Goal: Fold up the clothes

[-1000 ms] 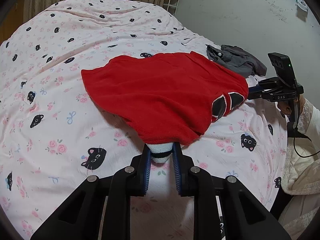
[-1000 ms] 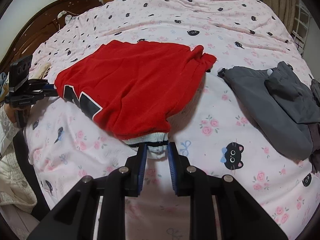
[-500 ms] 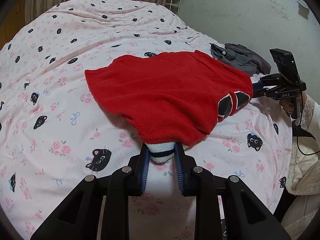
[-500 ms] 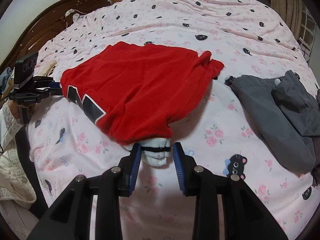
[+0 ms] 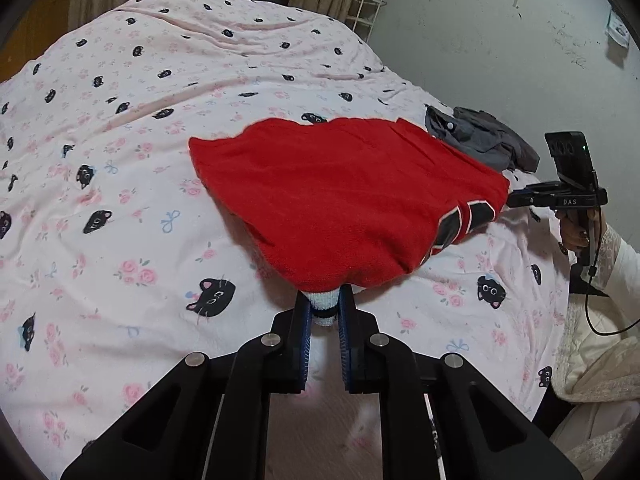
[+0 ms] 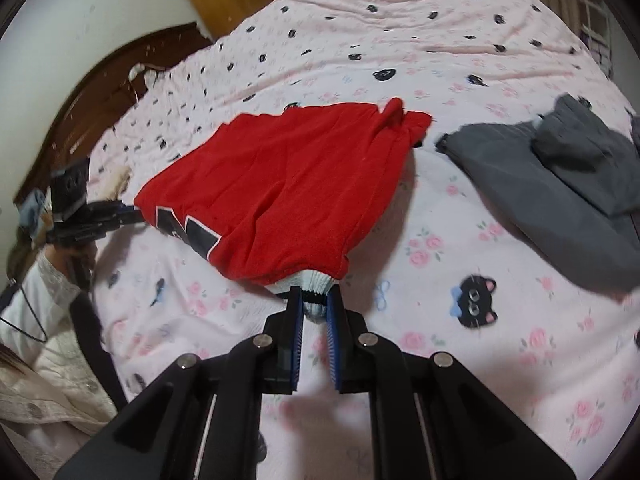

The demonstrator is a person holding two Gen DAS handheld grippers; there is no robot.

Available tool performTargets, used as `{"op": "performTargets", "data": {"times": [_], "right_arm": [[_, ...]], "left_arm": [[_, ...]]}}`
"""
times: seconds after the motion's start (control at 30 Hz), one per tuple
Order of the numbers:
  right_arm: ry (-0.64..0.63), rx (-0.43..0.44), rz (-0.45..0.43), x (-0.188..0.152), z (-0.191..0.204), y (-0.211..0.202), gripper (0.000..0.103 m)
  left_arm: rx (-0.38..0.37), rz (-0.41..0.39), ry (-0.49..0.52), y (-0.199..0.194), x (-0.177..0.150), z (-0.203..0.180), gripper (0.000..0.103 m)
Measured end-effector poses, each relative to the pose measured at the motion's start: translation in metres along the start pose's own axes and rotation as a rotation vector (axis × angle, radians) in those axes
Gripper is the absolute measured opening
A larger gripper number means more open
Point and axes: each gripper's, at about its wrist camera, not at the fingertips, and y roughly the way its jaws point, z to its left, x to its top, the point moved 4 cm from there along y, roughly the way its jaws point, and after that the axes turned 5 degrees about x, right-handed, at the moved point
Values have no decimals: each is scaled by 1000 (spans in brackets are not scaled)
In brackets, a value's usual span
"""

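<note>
Since the earlier frame, the right gripper (image 6: 314, 312) has been closed again onto the white, black-striped ribbed cuff (image 6: 313, 287). The red fleece garment (image 5: 340, 196) is held stretched above the pink cat-print bed (image 5: 120, 160), its other cuff (image 5: 324, 308) pinched between the left gripper (image 5: 325, 320) fingers.

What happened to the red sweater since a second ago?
Both grippers, left and right, carried the red sweater farther out over the bed, still stretched between them. Each keeps pinching a striped cuff. The grey clothes stayed put.
</note>
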Motion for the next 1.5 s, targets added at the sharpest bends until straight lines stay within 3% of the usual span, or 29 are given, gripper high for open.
{"op": "performTargets", "data": {"times": [0.27,0.57,0.63,0.77,0.93,1.07,1.27,1.4,1.5], "right_arm": [[24,25,-1,-19,2,-20,11],[31,-60,53,-41,-10,1,13],[28,-91,56,-42,-11,-2,14],[-15,-219,60,-41,-13,-22,17],[-93,-263,-97,-2,22,-48,18],[-98,-252,-166,23,54,-29,18],[-90,-280,-35,14,60,27,18],[-19,-334,9,-6,26,38,18],[34,-316,11,-12,7,40,18]], "left_arm": [[21,37,-12,-16,-16,-7,6],[120,143,-74,-4,-38,7,4],[144,150,-142,-13,-42,19,4],[216,49,-132,-42,-22,13,4],[218,-90,-29,-51,28,-38,5],[227,-75,8,-20,42,-67,5],[290,2,-70,10,11,-48,5],[294,16,-83,21,-6,-35,5],[294,-3,-76,24,-5,-35,5]]}}
